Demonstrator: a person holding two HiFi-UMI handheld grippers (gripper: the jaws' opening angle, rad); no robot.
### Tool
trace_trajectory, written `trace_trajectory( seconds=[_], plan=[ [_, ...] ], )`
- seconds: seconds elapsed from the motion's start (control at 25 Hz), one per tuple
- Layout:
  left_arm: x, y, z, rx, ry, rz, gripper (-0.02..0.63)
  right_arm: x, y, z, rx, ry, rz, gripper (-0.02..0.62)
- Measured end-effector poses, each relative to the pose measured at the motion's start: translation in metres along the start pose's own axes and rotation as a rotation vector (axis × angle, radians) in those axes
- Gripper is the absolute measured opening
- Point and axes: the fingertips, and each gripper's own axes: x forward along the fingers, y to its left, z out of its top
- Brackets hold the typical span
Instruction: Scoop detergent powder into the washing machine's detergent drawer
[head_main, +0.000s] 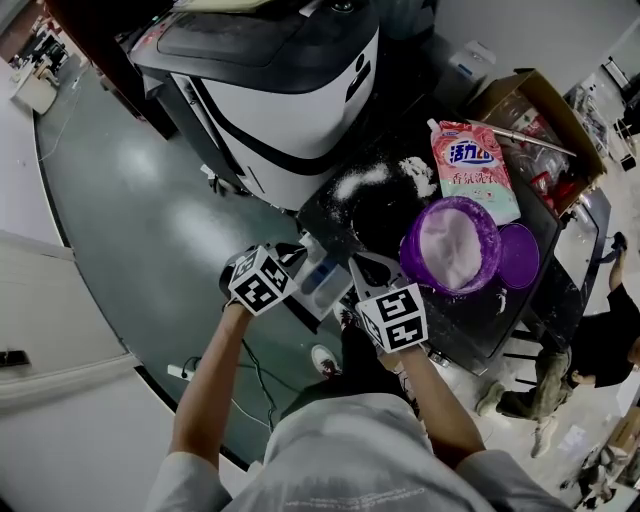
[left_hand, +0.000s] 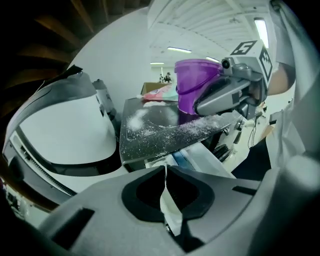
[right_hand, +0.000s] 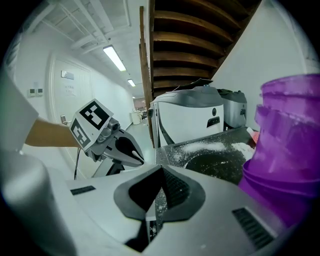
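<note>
The white detergent drawer (head_main: 322, 280) with a blue insert sticks out past the near edge of the black table (head_main: 385, 215), below the white washing machine (head_main: 290, 100). My left gripper (head_main: 298, 258) (left_hand: 165, 172) is shut on a thin white wall of the drawer (left_hand: 200, 156). My right gripper (head_main: 352, 268) (right_hand: 161, 175) hovers just right of the drawer, shut, with nothing visible between its powder-dusted pads. An open purple bucket (head_main: 452, 245) (right_hand: 290, 150) of white powder stands on the table beside the right gripper. No scoop is visible.
Spilled powder (head_main: 360, 180) lies on the table. A pink detergent bag (head_main: 475, 165) rests behind the bucket and a purple lid (head_main: 520, 255) to its right. A cardboard box (head_main: 545, 130) stands at the back right. A seated person (head_main: 600, 340) is at far right.
</note>
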Motion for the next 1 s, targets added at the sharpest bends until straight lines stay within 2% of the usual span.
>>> trace_trajectory(
  seconds=[0.36,0.44,0.6,0.68,0.88,1.0],
  plan=[
    [0.007,-0.005,-0.001,0.246,0.063,0.029,0.014,0.000,0.002,0.000,0.004,-0.003,0.000,0.005],
    [0.008,-0.008,0.000,0.342,0.081,0.051,0.014,-0.002,0.001,-0.001,0.006,-0.002,-0.004,0.005],
    [0.011,-0.015,0.000,0.590,0.130,0.121,0.014,-0.004,-0.002,-0.003,0.005,0.000,-0.012,0.005],
    [0.012,-0.018,0.000,0.667,0.136,0.143,0.014,-0.005,-0.003,-0.003,0.006,0.000,-0.014,0.005],
    [0.009,-0.017,-0.001,0.796,0.153,0.221,0.014,-0.008,-0.003,-0.004,0.004,-0.003,-0.018,0.005],
    [0.005,-0.016,0.001,0.833,0.148,0.261,0.014,-0.010,-0.001,-0.005,0.003,-0.004,-0.019,0.005]
  ],
)
